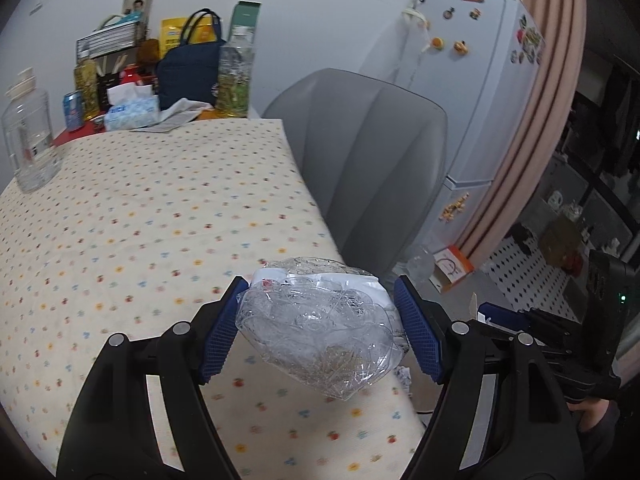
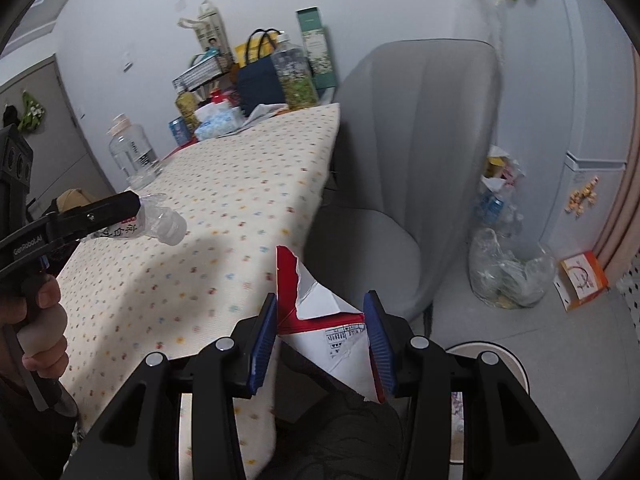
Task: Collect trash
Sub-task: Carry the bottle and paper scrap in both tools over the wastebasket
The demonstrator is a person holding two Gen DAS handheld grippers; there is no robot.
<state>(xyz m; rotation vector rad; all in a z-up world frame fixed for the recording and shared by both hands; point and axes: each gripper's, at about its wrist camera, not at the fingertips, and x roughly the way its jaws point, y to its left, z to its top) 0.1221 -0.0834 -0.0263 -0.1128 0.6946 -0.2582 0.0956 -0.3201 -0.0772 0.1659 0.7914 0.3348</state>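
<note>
Left gripper (image 1: 316,328) clamps one crushed clear plastic bottle (image 1: 320,332) over the patterned tablecloth's (image 1: 160,220) right edge. Right gripper (image 2: 322,340) pinches one torn red-and-white carton (image 2: 332,340) beyond that edge, above open grey floor (image 2: 500,328). One clear rubbish bag (image 2: 512,276) sits ahead-right, beside one grey chair (image 2: 412,152). Both grippers point downward.

Dim, even indoor light; soft shadow on the tablecloth (image 2: 168,264), motion blur, fisheye bending at dark corners
</note>
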